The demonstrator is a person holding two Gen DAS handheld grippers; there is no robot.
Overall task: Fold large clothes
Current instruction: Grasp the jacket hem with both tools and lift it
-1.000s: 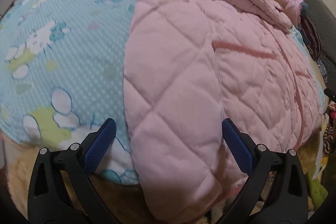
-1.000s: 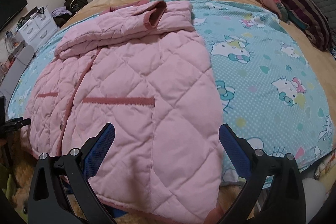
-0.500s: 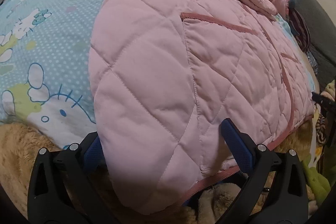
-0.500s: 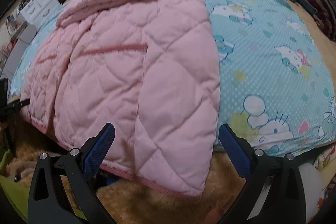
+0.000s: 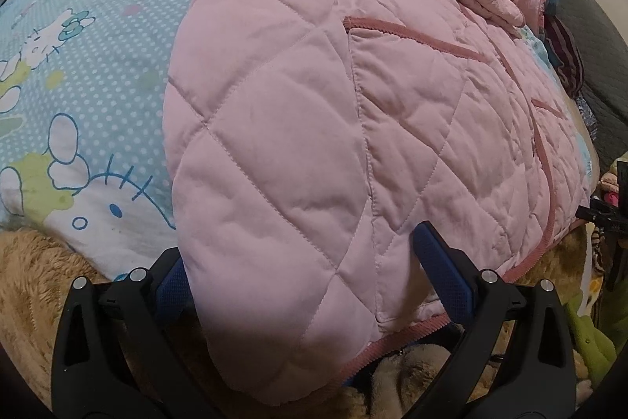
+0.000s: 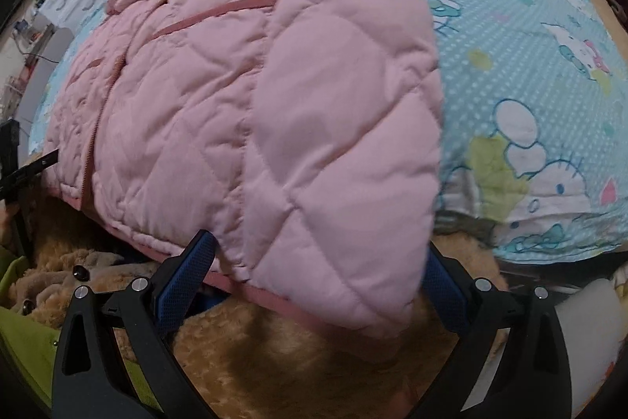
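The right tool (image 6: pixel 314 273) closes its jaws around the pink jacket's (image 6: pixel 274 97) hem.

No readable text, labels or numbers anywhere.

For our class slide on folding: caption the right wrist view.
Right gripper closing around the hem corner of a pink quilted jacket on a cartoon-print sheet.

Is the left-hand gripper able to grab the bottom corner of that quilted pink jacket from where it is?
Probably yes: the left gripper is open and straddles the quilted pink jacket's hem corner, with nothing in between.
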